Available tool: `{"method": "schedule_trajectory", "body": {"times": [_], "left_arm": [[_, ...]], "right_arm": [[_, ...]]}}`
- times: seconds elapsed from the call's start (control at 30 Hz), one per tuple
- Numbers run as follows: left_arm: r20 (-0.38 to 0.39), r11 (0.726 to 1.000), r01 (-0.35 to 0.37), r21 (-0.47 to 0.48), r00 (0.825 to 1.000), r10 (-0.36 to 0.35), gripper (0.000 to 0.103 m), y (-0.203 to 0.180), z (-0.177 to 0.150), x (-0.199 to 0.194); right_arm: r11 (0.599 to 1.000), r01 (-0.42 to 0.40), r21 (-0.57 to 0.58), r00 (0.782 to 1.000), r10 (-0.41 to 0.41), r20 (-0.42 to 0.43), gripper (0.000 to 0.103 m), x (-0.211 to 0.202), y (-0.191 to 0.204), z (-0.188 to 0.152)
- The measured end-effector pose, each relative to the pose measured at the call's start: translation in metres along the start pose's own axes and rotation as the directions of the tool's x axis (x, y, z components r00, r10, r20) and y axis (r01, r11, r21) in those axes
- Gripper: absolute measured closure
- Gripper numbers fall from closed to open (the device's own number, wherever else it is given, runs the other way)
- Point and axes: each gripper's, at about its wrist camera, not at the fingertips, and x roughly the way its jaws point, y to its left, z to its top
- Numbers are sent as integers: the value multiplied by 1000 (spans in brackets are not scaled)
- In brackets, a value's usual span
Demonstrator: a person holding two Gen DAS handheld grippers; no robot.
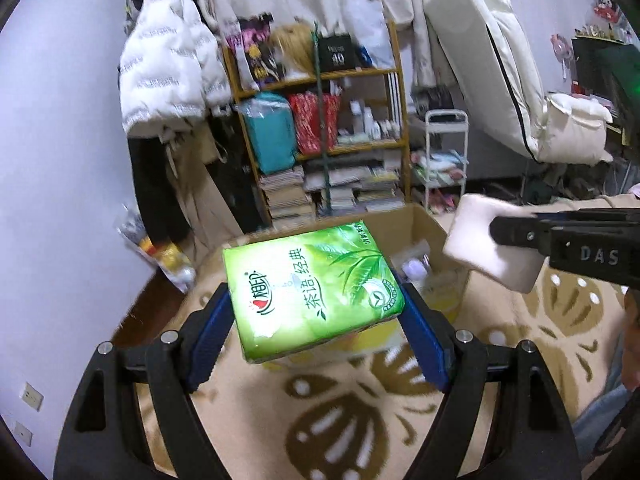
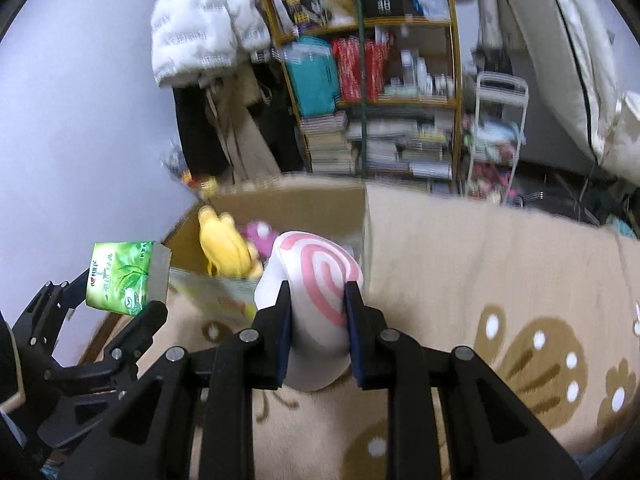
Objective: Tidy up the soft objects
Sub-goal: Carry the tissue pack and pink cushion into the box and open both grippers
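My left gripper is shut on a green tissue pack and holds it in the air in front of an open cardboard box. The pack also shows in the right wrist view. My right gripper is shut on a white soft cushion with a pink spiral, held near the box's right corner. From the left wrist view the cushion is at the right, above the box's right side. A yellow plush toy and a pink one lie in the box.
The box stands on a beige rug with brown flower patterns. Behind it are a cluttered wooden shelf, a white puffer jacket, a small white trolley and a white mattress leaning on the wall.
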Motion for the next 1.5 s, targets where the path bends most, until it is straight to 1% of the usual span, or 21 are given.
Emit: {"method": "schedule_trajectory", "body": {"times": [0.1, 0.27, 0.37, 0.53, 0.63, 0.73, 0.8, 0.97, 1.1, 1.13, 1.23, 1.33, 1.4, 1.43, 1.5], "left_arm": [[32, 998, -52, 23, 998, 52, 23, 6, 6, 2], [62, 998, -69, 7, 996, 69, 23, 16, 15, 3], [90, 995, -96, -3, 991, 96, 23, 19, 22, 7], [94, 996, -84, -10, 992, 84, 23, 20, 31, 24], [75, 997, -78, -9, 994, 79, 23, 20, 33, 37], [11, 997, -10, -73, 1000, 11, 23, 26, 34, 49], [-2, 994, 13, -106, 1000, -14, 23, 30, 33, 54], [-35, 992, -9, -125, 999, 5, 22, 39, 27, 69], [-69, 991, 3, -137, 998, -12, 22, 43, 20, 81], [-78, 991, 0, -137, 997, -11, 22, 43, 18, 85], [-98, 991, 7, -133, 995, -20, 22, 41, 14, 92], [-107, 992, 8, -124, 994, -22, 22, 38, 10, 96], [-103, 994, 6, -114, 995, -17, 22, 35, 9, 95], [-96, 994, 3, -111, 995, -14, 21, 34, 10, 93], [-85, 994, 0, -106, 996, -9, 12, 32, 11, 91]], "right_arm": [[1000, -2, -14, 997, 4, 77, 78, -3, 5, 7], [999, 16, -33, 986, -11, 164, 77, -10, 12, 15], [999, 15, -31, 981, -9, 195, 76, -8, 11, 19], [1000, 1, -16, 978, 2, 211, 76, 6, 5, 25], [1000, -11, -18, 978, 14, 207, 74, 16, 4, 27], [999, -25, -24, 980, 30, 195, 73, 24, 6, 27], [999, -41, -22, 981, 44, 188, 73, 31, 8, 26], [998, -64, -16, 985, 66, 160, 72, 47, 9, 22], [997, -75, -9, 988, 76, 132, 71, 59, 5, 20], [997, -79, -7, 989, 79, 125, 69, 62, 3, 19], [997, -72, -5, 991, 72, 110, 68, 68, 1, 17], [998, -60, 11, 995, 59, 76, 66, 76, -2, 17], [997, -72, 29, 996, 71, 45, 66, 81, -4, 16], [996, -75, 37, 997, 74, 35, 65, 83, -6, 16], [996, -73, 43, 997, 72, 25, 65, 85, -8, 15]]}}
